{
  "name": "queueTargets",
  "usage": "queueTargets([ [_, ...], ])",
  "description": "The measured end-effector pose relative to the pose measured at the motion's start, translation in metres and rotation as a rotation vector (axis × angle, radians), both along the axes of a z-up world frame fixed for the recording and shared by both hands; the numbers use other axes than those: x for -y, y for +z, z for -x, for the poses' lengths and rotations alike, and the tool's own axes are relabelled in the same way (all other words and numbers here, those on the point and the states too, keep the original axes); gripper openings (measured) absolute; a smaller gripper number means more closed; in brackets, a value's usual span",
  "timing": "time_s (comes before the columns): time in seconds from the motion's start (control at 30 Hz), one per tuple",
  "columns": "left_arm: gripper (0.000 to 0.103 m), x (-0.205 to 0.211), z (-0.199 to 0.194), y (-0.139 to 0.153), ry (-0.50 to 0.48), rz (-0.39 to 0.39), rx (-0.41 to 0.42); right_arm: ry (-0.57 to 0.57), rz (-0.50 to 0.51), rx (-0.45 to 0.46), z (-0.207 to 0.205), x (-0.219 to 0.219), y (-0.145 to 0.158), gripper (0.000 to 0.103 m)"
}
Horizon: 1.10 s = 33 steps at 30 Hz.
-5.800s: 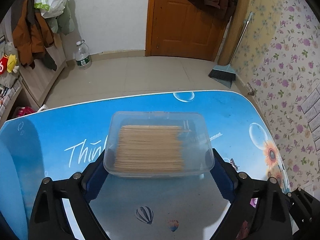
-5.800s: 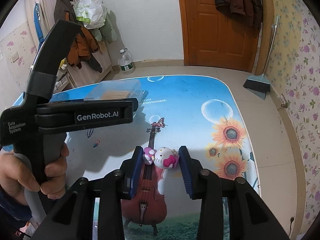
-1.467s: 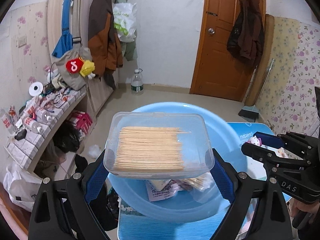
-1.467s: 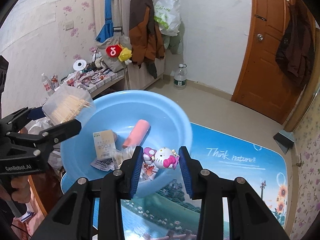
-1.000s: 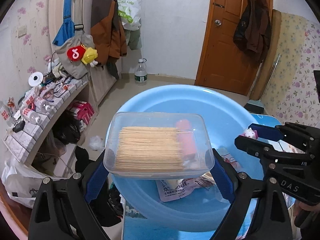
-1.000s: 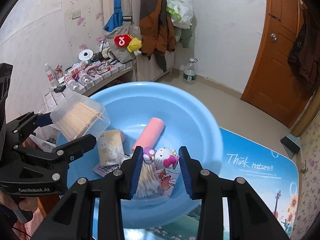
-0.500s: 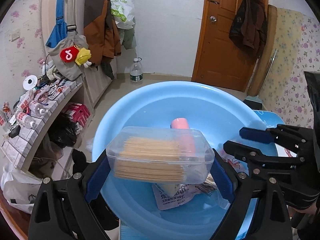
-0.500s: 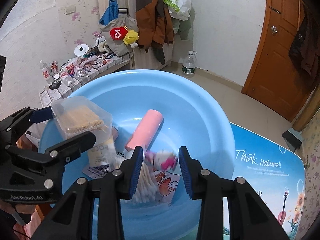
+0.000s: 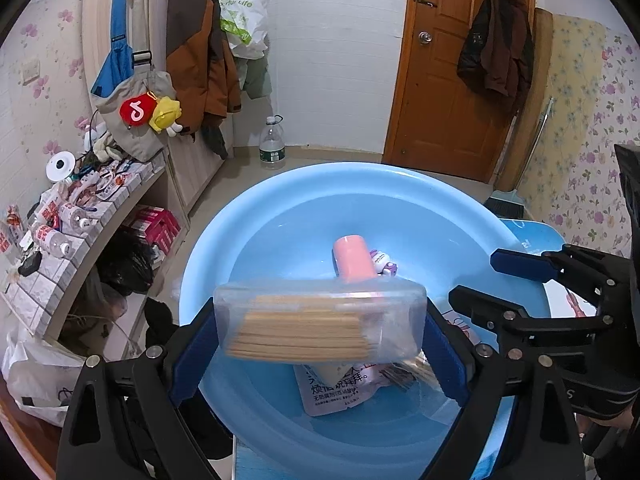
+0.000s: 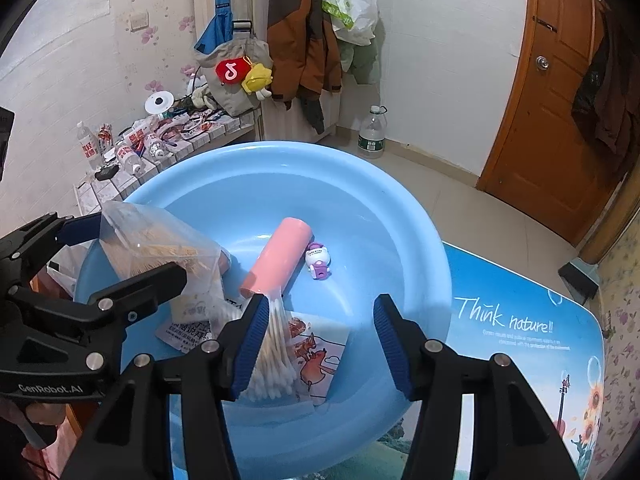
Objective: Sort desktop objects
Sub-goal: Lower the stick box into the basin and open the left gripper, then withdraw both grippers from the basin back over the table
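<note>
Left wrist view: a white-walled room with a brown wooden door (image 9: 452, 80) at 1 o'clock and coats hung at 11 o'clock. A round light-blue plastic basin (image 9: 256, 216) fills the centre, sitting on a blue printed surface (image 9: 532, 232) that shows at 3 o'clock. The left claw (image 9: 320, 332) pinches a clear plastic box of wooden toothpicks (image 9: 316, 326) by its two short ends, tilted and blurred, over the near half of the basin. Beyond the box, at 12 o'clock from it, lie a pink cylinder (image 9: 352, 258) and, touching its right side, a small white-and-purple cat figurine (image 9: 382, 261). Under the box a printed sachet (image 9: 336, 390) rests on the basin floor. The right claw (image 9: 476, 280) enters from 3 o'clock, its jaws spread.

Right wrist view: the same basin (image 10: 360, 176) sits centre, the blue surface (image 10: 520, 320) at 4 o'clock. The right claw (image 10: 320, 340) has just been opening; its jaws stand apart with nothing pressed between them. The figurine (image 10: 318, 260) lies on the basin floor at 12 o'clock from the claw, just beside the pink cylinder (image 10: 276, 256). A bundle of cotton swabs (image 10: 272, 360) lies against the left jaw, on a cartoon-printed packet (image 10: 320, 352). At 9 o'clock the left claw (image 10: 124, 248) holds the toothpick box (image 10: 156, 248) over the basin's left side.
</note>
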<state>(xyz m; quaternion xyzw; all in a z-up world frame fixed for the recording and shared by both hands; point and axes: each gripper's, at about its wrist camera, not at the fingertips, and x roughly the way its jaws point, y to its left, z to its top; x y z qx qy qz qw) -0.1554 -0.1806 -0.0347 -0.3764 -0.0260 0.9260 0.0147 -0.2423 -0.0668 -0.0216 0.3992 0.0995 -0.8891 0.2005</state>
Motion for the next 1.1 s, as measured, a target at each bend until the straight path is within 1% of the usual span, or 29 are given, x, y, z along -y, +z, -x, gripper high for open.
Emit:
queueTargets([
  [0.33, 0.092, -0.005, -0.004, 0.005, -0.006, 0.008, -0.004, -0.007, 0.008, -0.006, -0.002, -0.007, 0.005, 0.056],
  [0.37, 0.093, -0.005, -0.004, 0.006, -0.003, 0.010, -0.005, -0.008, 0.008, -0.005, -0.001, -0.007, 0.005, 0.056],
  [0.43, 0.102, -0.006, -0.008, 0.009, 0.010, 0.028, -0.016, -0.013, 0.011, -0.003, -0.006, -0.009, 0.006, 0.056],
  [0.47, 0.103, -0.006, -0.010, 0.011, 0.014, 0.035, -0.026, -0.011, 0.016, -0.005, -0.007, -0.009, 0.006, 0.057],
  [0.6, 0.103, -0.008, -0.021, 0.020, 0.009, 0.033, -0.054, -0.011, 0.025, -0.012, -0.013, -0.012, 0.009, 0.060],
  [1.1, 0.103, -0.027, -0.039, 0.041, -0.002, 0.052, -0.083, -0.030, 0.053, -0.044, -0.043, -0.031, 0.029, 0.060],
])
